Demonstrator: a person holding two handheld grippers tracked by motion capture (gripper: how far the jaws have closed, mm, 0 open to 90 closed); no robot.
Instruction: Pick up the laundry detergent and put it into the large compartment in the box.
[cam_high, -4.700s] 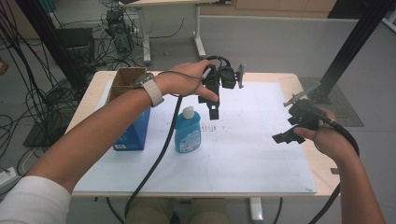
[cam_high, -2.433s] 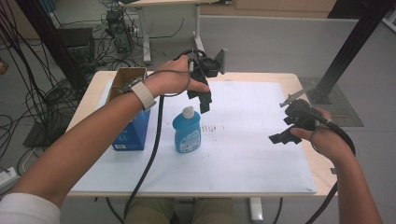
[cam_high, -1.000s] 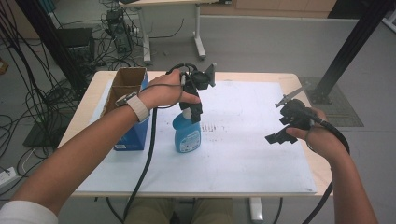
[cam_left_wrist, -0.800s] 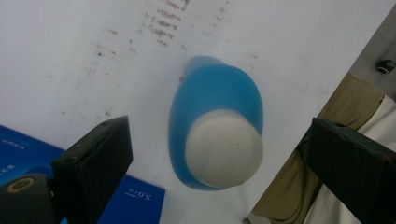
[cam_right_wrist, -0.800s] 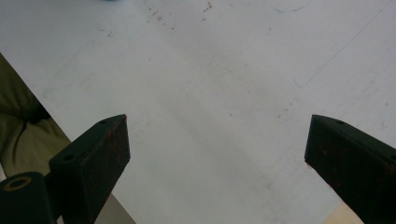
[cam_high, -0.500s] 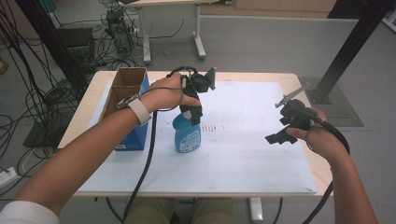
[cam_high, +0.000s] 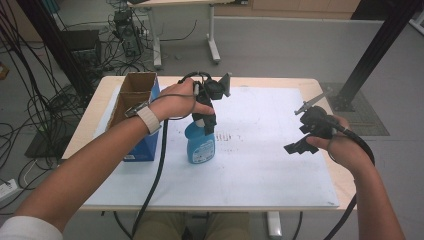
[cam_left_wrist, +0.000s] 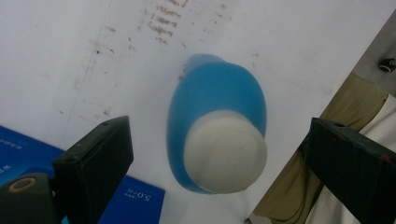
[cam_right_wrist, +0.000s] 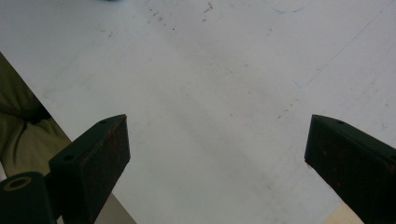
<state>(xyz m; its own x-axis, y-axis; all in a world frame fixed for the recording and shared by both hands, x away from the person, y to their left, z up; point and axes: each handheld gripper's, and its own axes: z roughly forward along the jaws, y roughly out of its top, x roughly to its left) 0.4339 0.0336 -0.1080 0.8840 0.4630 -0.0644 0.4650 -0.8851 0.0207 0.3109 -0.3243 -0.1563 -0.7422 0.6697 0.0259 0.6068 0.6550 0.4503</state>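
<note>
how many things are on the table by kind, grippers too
blue bottle with white cap: 1
blue cardboard box: 1
white sheet covering the table: 1
handheld grippers: 2, left gripper and right gripper
total: 5

Black grippers trail thick black cables (jaws scuffed, reddish edges); a white wristband (cam_high: 148, 119), white sleeve (cam_high: 25, 230).

"5.0" upside down on the blue box (cam_left_wrist: 135, 198); other print too blurred.
</note>
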